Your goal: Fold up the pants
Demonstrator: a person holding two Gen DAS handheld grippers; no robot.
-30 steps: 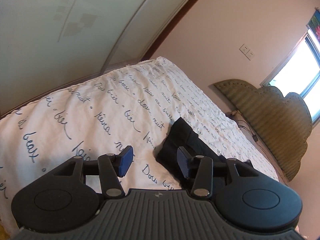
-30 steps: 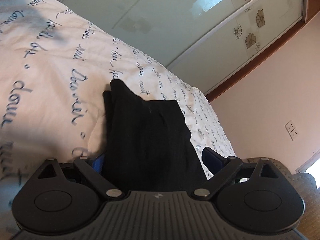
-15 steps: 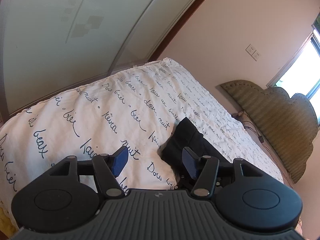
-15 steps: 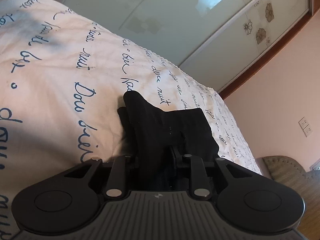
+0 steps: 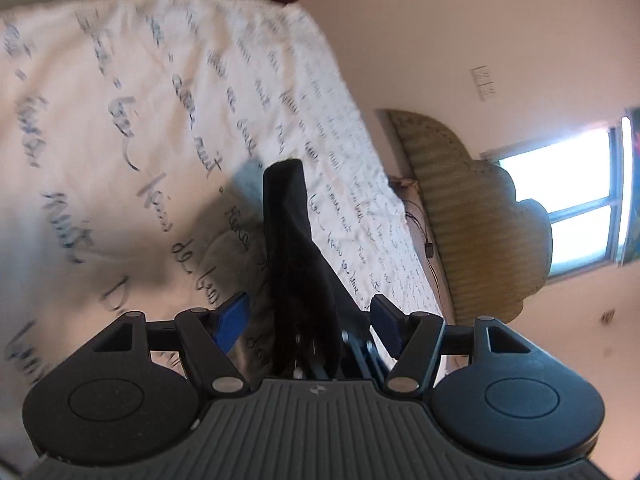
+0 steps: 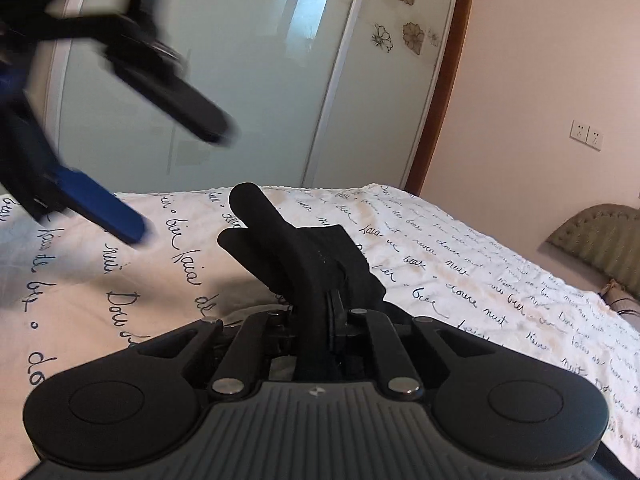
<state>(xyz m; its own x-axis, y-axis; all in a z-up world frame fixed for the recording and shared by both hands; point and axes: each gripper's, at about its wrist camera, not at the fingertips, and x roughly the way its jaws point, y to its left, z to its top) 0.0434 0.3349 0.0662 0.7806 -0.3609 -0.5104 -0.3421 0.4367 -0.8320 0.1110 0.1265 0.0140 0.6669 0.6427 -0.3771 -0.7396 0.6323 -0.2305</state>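
The black pants lie folded in a bundle on the white bedspread with dark script. My right gripper is shut on the near end of the pants and lifts it. In the left wrist view the pants rise between the two blue pads. My left gripper is open, one pad on each side of the cloth without pinching it. The left gripper also shows blurred at the upper left of the right wrist view.
A padded headboard stands at the bed's right end under a bright window. Glass wardrobe doors with flower decals stand behind the bed. A wall socket is on the pink wall.
My right gripper shut on the pants and raised them. My left gripper swung over, and the pants now stand between its open pads.
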